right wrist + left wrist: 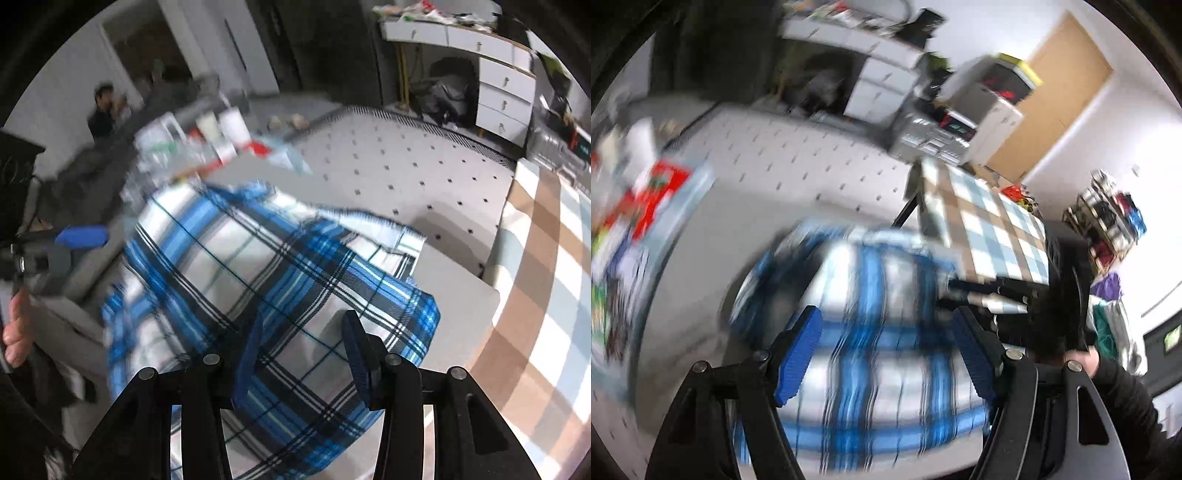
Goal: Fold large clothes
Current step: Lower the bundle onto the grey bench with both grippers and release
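The blue plaid shirt [258,280] looks soft, light and floppy; best pinched at a hem or corner. Both the left gripper [886,350] and the right gripper [303,354] stand spread above it, grasping nothing.

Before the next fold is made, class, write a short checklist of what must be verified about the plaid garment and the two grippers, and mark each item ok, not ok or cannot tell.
1. Plaid garment lies on the grey table: ok.
2. Garment flat and smooth: not ok; it is bunched, one edge turned over.
3. Left gripper free of cloth: ok; its jaws stand apart above the garment, nothing between the pads.
4. Right gripper holding cloth: cannot tell; fabric lies between its fingers, but pad contact is unclear.
5. Left wrist view sharp enough to aim: not ok; blurred.
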The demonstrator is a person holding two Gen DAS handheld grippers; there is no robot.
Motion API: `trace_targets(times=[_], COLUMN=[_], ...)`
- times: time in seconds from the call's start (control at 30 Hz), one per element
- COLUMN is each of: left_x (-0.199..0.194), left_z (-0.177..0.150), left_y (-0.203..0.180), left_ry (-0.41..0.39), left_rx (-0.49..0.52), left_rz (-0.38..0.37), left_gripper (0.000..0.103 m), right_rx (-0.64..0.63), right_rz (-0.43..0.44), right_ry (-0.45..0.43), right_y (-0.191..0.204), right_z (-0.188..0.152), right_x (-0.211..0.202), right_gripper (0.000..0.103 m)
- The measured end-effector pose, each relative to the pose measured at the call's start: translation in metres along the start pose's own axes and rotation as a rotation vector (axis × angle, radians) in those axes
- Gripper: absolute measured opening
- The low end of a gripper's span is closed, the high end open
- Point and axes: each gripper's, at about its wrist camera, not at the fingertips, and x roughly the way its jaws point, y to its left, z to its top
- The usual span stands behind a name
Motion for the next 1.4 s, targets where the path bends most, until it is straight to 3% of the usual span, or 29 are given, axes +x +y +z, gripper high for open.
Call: trace_targets(times=[0.1,0.17,0.3,0.47,0.67,0.77,0.9,0.97,1.0,1.07,1.1,1.13,1.17,1.27,1.33,1.4], left_x=[0.041,0.07,0.086,0.05,0.0,0.0,-0.002,-0.019,-0.028,-0.031,-0.026,-0.014,-0.003,0.04,0.066,0.077], left_z=[0.014,0.011,-0.002,-0.001,-0.019,-0.033,-0.032,-0.028,-0.024,-0.019,-0.016,-0.014,-0.012,-0.006,-0.007,-0.011], left_y=[0.014,0.044,0.075,0.037,-0.002,0.001,0.017,0.021,0.02,0.011,0.007,0.002,-0.002,0.004,0.028,0.042], left_ry=[0.064,0.144,0.134,0.123,-0.009,-0.022,-0.082,-0.154,-0.172,-0.153,-0.123,-0.069,-0.031,0.029,0.073,0.062], left_rx=[-0.01,-0.117,-0.232,-0.179,-0.09,-0.091,-0.168,-0.217,-0.228,-0.214,-0.212,-0.223,-0.208,-0.173,-0.264,-0.317], left_rz=[0.08,0.083,0.082,0.162,0.12,0.104,0.255,0.23,0.177,0.029,-0.108,-0.182,-0.175,0.005,0.008,-0.037], left_gripper=[0.068,0.068,0.068,0.066,0.066,0.066,0.066,0.066,0.066,0.066,0.067,0.067,0.067,0.067,0.067,0.066], right_rx=[0.027,0.013,-0.088,-0.115,-0.189,-0.21,-0.133,-0.111,-0.115,-0.114,-0.102,-0.085,-0.068,-0.012,-0.008,-0.015], right_rz=[0.026,0.021,-0.038,-0.036,0.018,-0.023,-0.013,-0.005,-0.007,-0.008,-0.002,0.007,0.016,0.048,0.058,0.062], right_ry=[-0.009,0.016,0.044,0.033,0.058,0.126,0.134,0.138,0.137,0.13,0.124,0.119,0.113,0.095,0.092,0.093], right_y=[-0.002,0.003,0.023,0.036,0.066,0.074,0.067,0.065,0.064,0.065,0.063,0.062,0.058,0.051,0.049,0.049], right_z=[-0.009,-0.015,-0.028,-0.031,-0.043,-0.051,-0.049,-0.048,-0.047,-0.048,-0.048,-0.048,-0.047,-0.049,-0.05,-0.052], right_x=[-0.01,-0.011,-0.008,-0.02,-0.024,-0.001,0.011,0.011,0.011,0.009,0.009,0.008,0.008,0.005,0.003,0.0], right_gripper=[0.045,0.045,0.045,0.045,0.045,0.045,0.046,0.046,0.046,0.046,0.046,0.046,0.046,0.046,0.046,0.046])
